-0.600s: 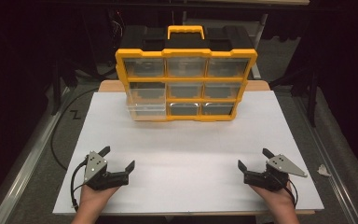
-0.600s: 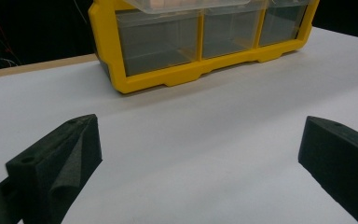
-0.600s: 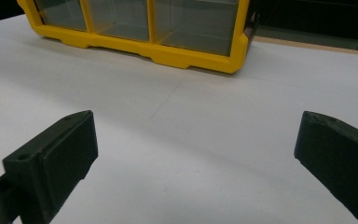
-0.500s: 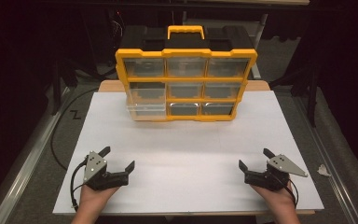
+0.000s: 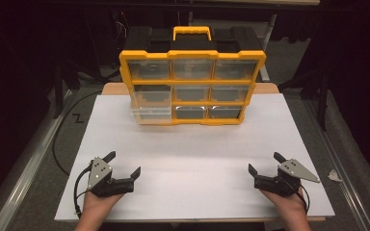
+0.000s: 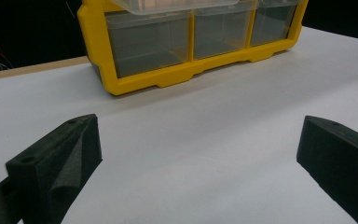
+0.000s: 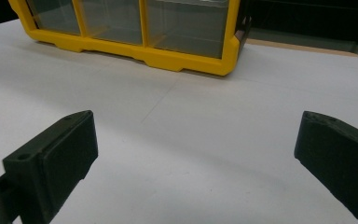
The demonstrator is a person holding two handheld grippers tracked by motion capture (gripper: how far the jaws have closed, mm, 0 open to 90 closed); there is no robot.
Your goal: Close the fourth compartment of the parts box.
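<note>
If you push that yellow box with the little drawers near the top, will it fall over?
Maybe. The yellow box stands upright on its narrow edge, so a high push could tip it backward. Its see-through drawers look mostly empty, so it is probably light. One clear drawer juts out and might slide.

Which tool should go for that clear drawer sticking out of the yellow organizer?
Probably the left tool. The protruding drawer sits in the organizer's left column, nearer that side, and its jaws stand open and empty. The right tool, also open, would have to cross the table.

My view: a white rectangular tabletop sheet (image 5: 192, 163); on it a yellow-framed plastic drawer organiser (image 5: 192, 84) stands upright at the far edge.
</note>
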